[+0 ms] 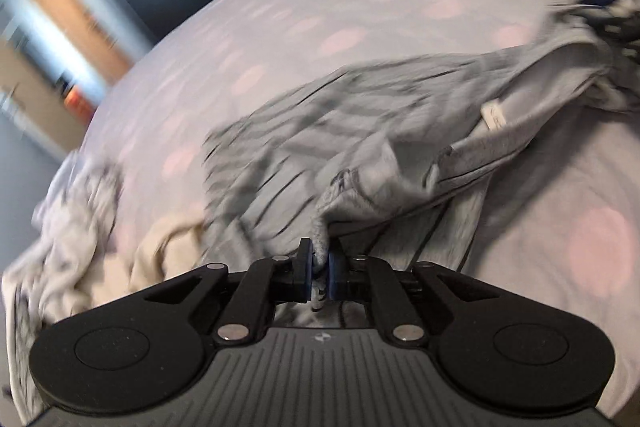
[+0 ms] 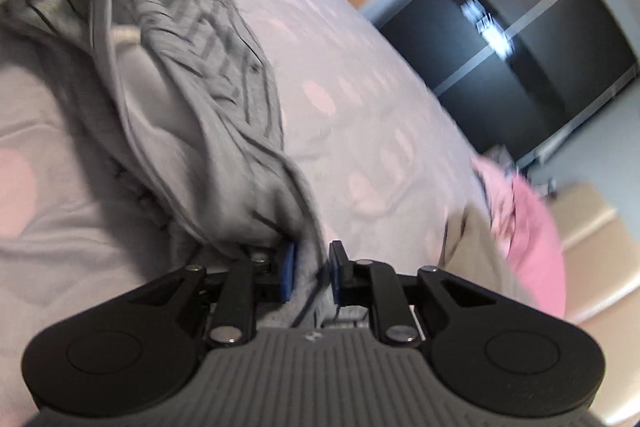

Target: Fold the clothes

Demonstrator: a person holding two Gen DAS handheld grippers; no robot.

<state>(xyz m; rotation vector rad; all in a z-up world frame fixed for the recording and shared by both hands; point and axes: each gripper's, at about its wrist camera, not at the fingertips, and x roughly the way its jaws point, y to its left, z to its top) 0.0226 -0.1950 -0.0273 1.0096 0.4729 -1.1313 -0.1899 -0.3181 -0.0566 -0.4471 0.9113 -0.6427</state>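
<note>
Left gripper (image 1: 319,261): sitting nearest the lens, its blue-padded jaws are clenching a bunched corner of the grey garment (image 1: 360,131), with the cloth squeezed tight between them.
Right gripper (image 2: 312,273): its jaws are standing a little apart, with a thick fold of the same grey garment (image 2: 224,131) filling the gap and touching both pads, so it is grasping the cloth.
Grey garment: it is lying rumpled across the bed, stretching away from both grippers, showing dark stripes and a pale lining; a white label (image 1: 491,117) is showing near one edge.
Bedsheet (image 1: 280,27): pale lilac with pink dots, it is spreading under everything.
Other clothes: a pink item (image 2: 532,235) and a beige one (image 2: 476,255) are lying beside the right gripper; a whitish heap (image 1: 68,219) is sitting by the left one.
Sharpness: both views are blurring.
</note>
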